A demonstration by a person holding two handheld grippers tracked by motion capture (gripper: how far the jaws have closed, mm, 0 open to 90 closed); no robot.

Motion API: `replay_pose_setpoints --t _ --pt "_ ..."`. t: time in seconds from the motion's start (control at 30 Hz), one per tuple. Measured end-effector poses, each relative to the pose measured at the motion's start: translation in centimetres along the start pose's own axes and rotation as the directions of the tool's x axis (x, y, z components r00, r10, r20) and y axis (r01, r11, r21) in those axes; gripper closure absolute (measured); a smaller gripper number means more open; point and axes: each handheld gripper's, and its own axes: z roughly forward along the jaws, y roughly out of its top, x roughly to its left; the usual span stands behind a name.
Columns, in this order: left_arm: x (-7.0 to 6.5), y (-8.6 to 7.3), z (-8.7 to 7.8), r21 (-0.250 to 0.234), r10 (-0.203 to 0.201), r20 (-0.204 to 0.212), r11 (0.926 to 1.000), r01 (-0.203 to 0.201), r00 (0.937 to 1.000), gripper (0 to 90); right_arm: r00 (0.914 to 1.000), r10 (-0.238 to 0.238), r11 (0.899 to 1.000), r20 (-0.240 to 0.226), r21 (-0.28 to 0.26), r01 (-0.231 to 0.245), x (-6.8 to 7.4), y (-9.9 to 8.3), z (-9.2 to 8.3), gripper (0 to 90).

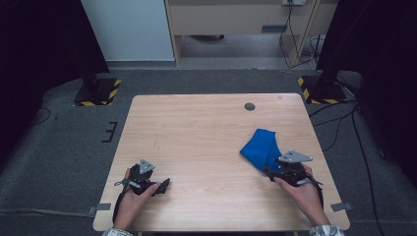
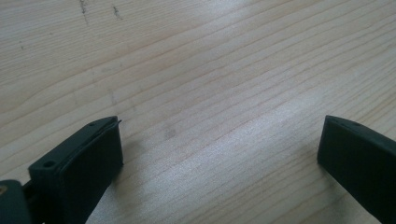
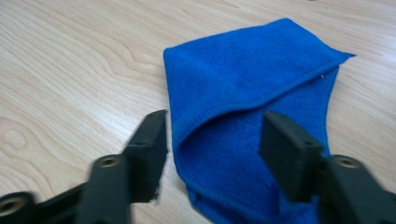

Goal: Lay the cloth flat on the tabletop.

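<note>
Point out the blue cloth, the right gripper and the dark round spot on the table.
blue cloth (image 3: 243, 70), right gripper view, on its folded upper layer.
right gripper (image 3: 212, 140), right gripper view, midway between its fingertips.
dark round spot (image 1: 250, 106), high view, on its middle, far side of the tabletop.

The high view looks forward and down from above the person's side, taking in the whole wooden table (image 1: 206, 147). Each gripper view sits low and close over the tabletop, looking along its own jaws. The blue cloth (image 1: 260, 147) appears in the high and right gripper views.
</note>
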Motion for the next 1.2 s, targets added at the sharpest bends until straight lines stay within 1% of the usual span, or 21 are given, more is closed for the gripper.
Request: replay_pose_setpoints --t 0.17,0.27,0.3,0.33,0.37,0.4,0.43,0.53,0.57,0.67,0.7,0.73,0.77,0.8,0.9,0.97,1.07,1.1,1.13,1.17,1.2 --pt "0.0 0.0 0.0 0.002 0.001 0.0 1.0 -0.001 1.0 0.0 0.9999 0.011 1.0 0.002 0.003 -0.011 0.2 0.4 1.2 26.1" --pt "-0.1 0.0 0.0 0.002 0.002 0.0 1.0 -0.002 1.0 0.0 0.9999 0.014 1.0 0.0 0.01 -0.014 0.3 0.5 1.7 26.1" --pt "-0.1 0.0 0.0 0.003 0.001 0.001 1.0 -0.001 1.0 0.0 0.9999 0.014 1.0 0.0 0.019 -0.014 0.3 0.6 2.2 26.2" --pt "-0.2 0.0 0.0 0.0 0.005 0.004 1.0 -0.005 1.0 0.0 0.9999 0.015 0.999 0.004 0.04 -0.015 0.5 0.7 2.9 28.5" --pt "-0.2 0.0 0.0 0.0 0.005 0.004 1.0 -0.005 1.0 0.0 0.9999 0.015 0.999 0.004 0.04 -0.015 0.5 0.7 2.9 28.5" --pt "-0.3 0.1 0.0 -0.001 0.01 0.011 1.0 -0.01 0.9999 0.0 0.9999 0.005 0.999 0.016 0.054 -0.006 0.6 0.9 3.5 31.5" --pt "-0.3 0.1 0.0 -0.001 0.01 0.011 1.0 -0.01 0.9999 0.2 0.9999 0.005 0.999 0.016 0.054 -0.006 0.6 0.9 3.5 31.5" --pt "-0.6 0.1 0.1 -0.005 0.017 0.02 0.9998 -0.017 0.9997 1.3 0.9993 -0.006 0.996 0.036 0.088 0.003 0.5 1.3 4.3 43.6" --pt "-0.6 0.2 0.1 -0.006 0.018 0.024 0.9998 -0.018 0.9996 1.3 0.9993 -0.006 0.996 0.036 0.088 0.003 0.5 1.3 4.3 43.6" --pt "-0.9 0.2 0.1 -0.009 0.024 0.033 0.9997 -0.024 0.9992 2.6 0.9991 0.002 0.993 0.041 0.114 -0.007 0.4 1.3 4.7 59.3" --pt "-1.0 0.3 0.1 -0.011 0.027 0.034 0.9996 -0.027 0.999 2.6 0.9994 0.003 0.994 0.035 0.11 -0.007 0.3 1.3 4.6 65.6" --pt "-1.2 0.3 0.1 -0.01 0.033 0.039 0.9994 -0.032 0.9987 2.9 0.9997 0.009 0.995 0.023 0.102 -0.011 0.2 1.4 4.5 77.0" --pt "-1.2 0.3 0.1 -0.01 0.033 0.039 0.9994 -0.032 0.9987 3.0 0.9997 0.009 0.995 0.023 0.102 -0.011 0.2 1.4 4.5 77.0" --pt "-1.3 0.4 0.2 -0.012 0.035 0.042 0.9993 -0.035 0.9985 3.3 0.9998 0.019 0.996 0.008 0.089 -0.02 0.2 1.5 4.3 84.6" --pt "-1.4 0.4 0.2 -0.017 0.036 0.04 0.9992 -0.036 0.9985 3.6 0.999 0.038 0.998 -0.024 0.051 -0.037 0.4 2.2 3.6 86.5" --pt "-1.3 0.4 0.1 -0.017 0.037 0.039 0.9992 -0.036 0.9986 3.7 0.9989 0.035 0.999 -0.033 0.04 -0.033 0.5 2.5 3.5 86.6" --pt "-1.3 0.4 0.0 -0.024 0.034 0.034 0.9992 -0.033 0.9988 4.3 0.9972 0.028 1.0 -0.07 0.011 -0.027 1.3 3.8 3.0 86.9" --pt "-1.3 0.4 0.0 -0.024 0.034 0.034 0.9992 -0.033 0.9988 4.3 0.9972 0.028 1.0 -0.07 0.011 -0.027 1.3 3.8 3.0 86.9" --pt "-1.2 0.5 0.0 -0.026 0.034 0.033 0.9991 -0.033 0.9989 4.4 0.996 0.024 1.0 -0.086 0.006 -0.024 1.8 4.5 2.9 87.0" --pt "-1.2 0.5 0.0 -0.027 0.035 0.032 0.9991 -0.034 0.9989 4.4 0.996 0.024 1.0 -0.086 0.006 -0.024 1.8 4.5 2.9 87.0" --pt "-1.2 0.5 0.0 -0.028 0.035 0.032 0.999 -0.034 0.9989 4.7 0.9937 0.028 1.0 -0.109 -0.003 -0.029 2.3 5.2 3.0 87.0"
